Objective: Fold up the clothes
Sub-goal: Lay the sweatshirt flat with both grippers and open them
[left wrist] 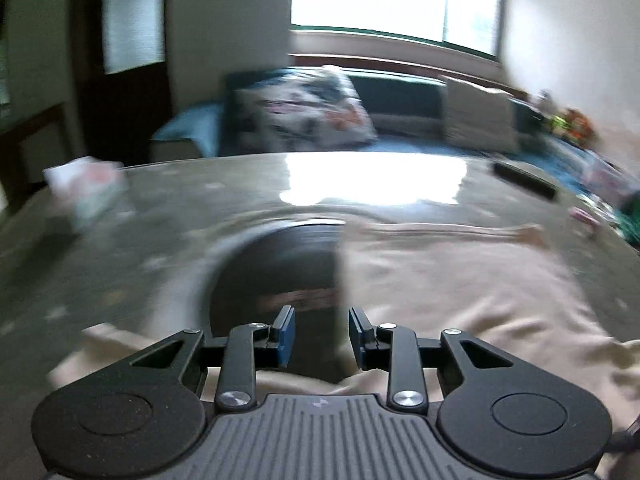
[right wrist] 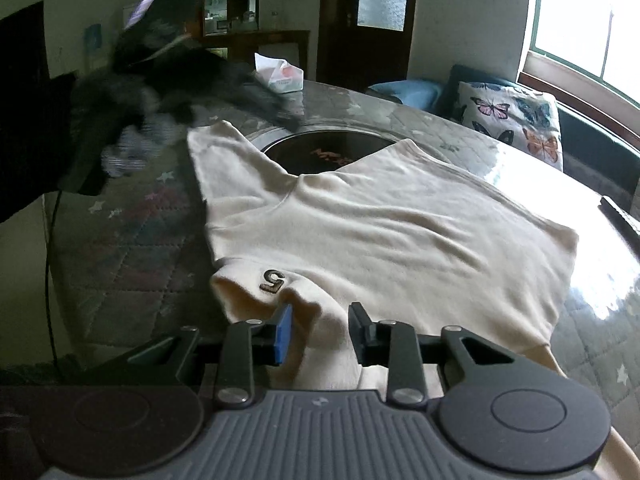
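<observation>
left tongs (left wrist: 322, 336) apart, blurred view | right tongs (right wrist: 320, 334) apart over cream shirt (right wrist: 380, 232) | "5" patch (right wrist: 273, 280) only in right view | shirt flat on tabletop (right wrist: 132, 240)

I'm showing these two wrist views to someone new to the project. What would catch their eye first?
Most striking is the cream sweatshirt spread over the round table, a dark "5" patch on the fold nearest the open right claw. Behind it, a black round inset shows at the table's centre, partly covered by the cloth. The butterfly cushion sits on the bench under the bright window.
</observation>
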A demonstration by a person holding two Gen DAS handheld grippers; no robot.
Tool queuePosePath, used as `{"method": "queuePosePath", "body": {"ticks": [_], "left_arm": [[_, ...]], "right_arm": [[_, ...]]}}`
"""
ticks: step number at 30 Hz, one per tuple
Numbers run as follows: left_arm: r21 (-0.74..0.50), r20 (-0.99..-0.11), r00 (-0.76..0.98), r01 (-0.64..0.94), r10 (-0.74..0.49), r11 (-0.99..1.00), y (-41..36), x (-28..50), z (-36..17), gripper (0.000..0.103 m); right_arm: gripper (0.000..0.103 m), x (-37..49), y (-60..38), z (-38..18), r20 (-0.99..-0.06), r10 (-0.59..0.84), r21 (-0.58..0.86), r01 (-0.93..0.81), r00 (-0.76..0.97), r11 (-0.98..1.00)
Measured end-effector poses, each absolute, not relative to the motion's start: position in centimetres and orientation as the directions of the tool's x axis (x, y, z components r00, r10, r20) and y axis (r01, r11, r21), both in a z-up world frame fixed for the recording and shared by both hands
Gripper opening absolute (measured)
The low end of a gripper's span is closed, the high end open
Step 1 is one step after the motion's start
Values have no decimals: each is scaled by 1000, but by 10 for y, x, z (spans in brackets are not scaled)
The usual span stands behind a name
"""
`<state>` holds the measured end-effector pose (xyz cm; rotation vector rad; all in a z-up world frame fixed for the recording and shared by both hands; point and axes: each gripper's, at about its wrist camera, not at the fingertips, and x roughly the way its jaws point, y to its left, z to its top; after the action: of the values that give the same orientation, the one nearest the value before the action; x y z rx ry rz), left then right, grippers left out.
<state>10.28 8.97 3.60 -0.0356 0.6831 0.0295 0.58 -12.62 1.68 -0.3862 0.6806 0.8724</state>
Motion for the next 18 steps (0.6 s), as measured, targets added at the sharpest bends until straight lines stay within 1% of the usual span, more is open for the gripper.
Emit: {"method": "queuePosePath", "body": {"ticks": [2, 6, 7, 11, 18], "left_arm": [[-13, -645, 764, 25, -27, 1000, 66, 123, 32, 32], [-9, -682, 727, 104, -82, 995, 31, 163, 18, 33], [-15, -690, 717, 117, -95, 993, 25, 172, 14, 33], [-18, -699, 705, 150, -120, 988, 10, 196, 5, 33], [-38, -713, 687, 163, -141, 986, 6, 209, -4, 32]], "right_arm": [[19, 7, -124, 15, -685, 568, -43, -804, 456, 593], [15, 10, -125, 14, -683, 574, -40, -808, 451, 587], [12, 11, -125, 14, -683, 576, -37, -810, 448, 586], [6, 11, -127, 13, -685, 582, -28, -814, 438, 580], [3, 6, -131, 14, -694, 594, -19, -835, 407, 550]]}}
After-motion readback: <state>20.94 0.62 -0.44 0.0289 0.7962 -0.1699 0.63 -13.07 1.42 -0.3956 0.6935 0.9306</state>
